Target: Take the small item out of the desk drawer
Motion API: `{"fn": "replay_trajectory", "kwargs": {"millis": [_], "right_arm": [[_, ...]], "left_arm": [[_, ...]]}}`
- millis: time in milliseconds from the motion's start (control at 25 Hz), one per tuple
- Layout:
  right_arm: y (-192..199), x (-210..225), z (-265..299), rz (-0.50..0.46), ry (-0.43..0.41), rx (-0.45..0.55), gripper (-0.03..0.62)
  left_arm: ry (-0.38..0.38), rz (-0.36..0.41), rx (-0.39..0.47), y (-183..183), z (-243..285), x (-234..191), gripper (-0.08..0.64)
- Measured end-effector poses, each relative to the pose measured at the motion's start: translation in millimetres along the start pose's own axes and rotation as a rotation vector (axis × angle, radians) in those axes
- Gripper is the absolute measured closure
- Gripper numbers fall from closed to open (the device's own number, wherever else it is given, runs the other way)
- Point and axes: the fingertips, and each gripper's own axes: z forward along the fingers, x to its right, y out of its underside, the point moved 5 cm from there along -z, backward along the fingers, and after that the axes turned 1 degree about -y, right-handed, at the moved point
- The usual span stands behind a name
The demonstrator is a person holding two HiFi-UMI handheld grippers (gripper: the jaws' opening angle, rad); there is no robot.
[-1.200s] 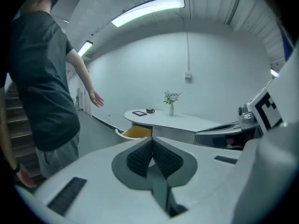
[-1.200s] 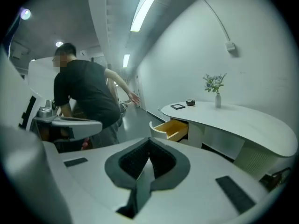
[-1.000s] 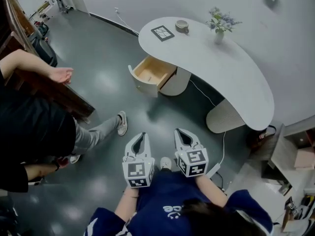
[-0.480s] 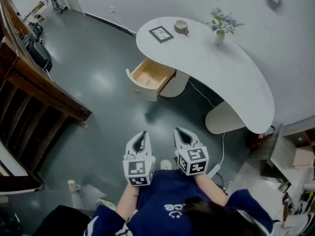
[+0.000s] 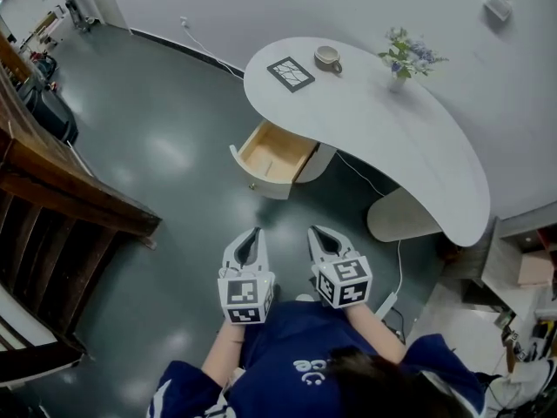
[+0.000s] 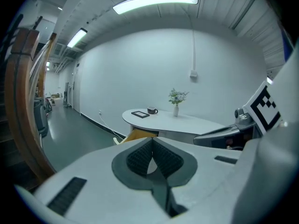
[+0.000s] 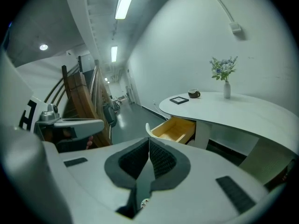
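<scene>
1. Seen from the head view: left tool (image 5: 252,233) and right tool (image 5: 320,233) side by side, close to the body, over the grey floor (image 5: 165,146), well apart from the bench (image 5: 409,138).
2. Both closed and empty. Left gripper view: dark pads of the left tool (image 6: 150,143) pressed together at the tips, nothing between. Right gripper view: the same for the right tool (image 7: 148,146).
3. Far ahead of the tools, under the bench's left end: drawer (image 5: 277,153), pulled open, pale wood inside.
4. Small item not to be made out in any view. From the head view, too small to tell against the drawer's bottom. In the right gripper view, drawer (image 7: 176,129) seen low and from the side, with only its inner walls showing. In the left gripper view, only a yellowish corner of it (image 6: 135,135) above the tool's body.
5. Laid out most clearly from above: framed picture (image 5: 290,72) at the bench's far left end, cup (image 5: 327,57) just right of it, vase of flowers (image 5: 402,59) further right, near the wall.
6. Given by the gripper views alone: ceiling strip lights (image 6: 156,1) overhead.
7. At the left of the head view: wooden stair rail (image 5: 78,194), standing tall in the right gripper view (image 7: 84,97).
8. Also in the right gripper view only: fingers (image 7: 88,142) under the left tool, at the left edge.
</scene>
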Motion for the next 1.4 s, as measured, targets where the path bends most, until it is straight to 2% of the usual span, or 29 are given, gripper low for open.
{"fn": "replay_trajectory", "kwargs": {"millis": [160,320,680,880,1080,1400], "right_arm": [[-7,-18,29,-0.003,0.012,-0.022,0.583],[-11,-27,48,0.024,0.063,-0.011,0.583],[-18,-30,62,0.059,0.108,-0.016,0.583],[-23,-16,72,0.076,0.144,-0.010,0.583],[-36,-1,104,0.069,0.114,-0.025,0.581],[-68,29,173,0.069,0.029,-0.080,0.581]], "left_arm": [[0.024,0.005,-0.013,-6,15,-35,0.557],[0.061,0.019,-0.026,-6,28,-60,0.557],[0.113,0.023,-0.030,-12,45,-78,0.557],[0.084,0.012,-0.034,-11,51,-87,0.557],[0.020,-0.004,-0.064,-11,68,-104,0.557],[-0.022,0.017,-0.093,-39,124,-115,0.557]]}}
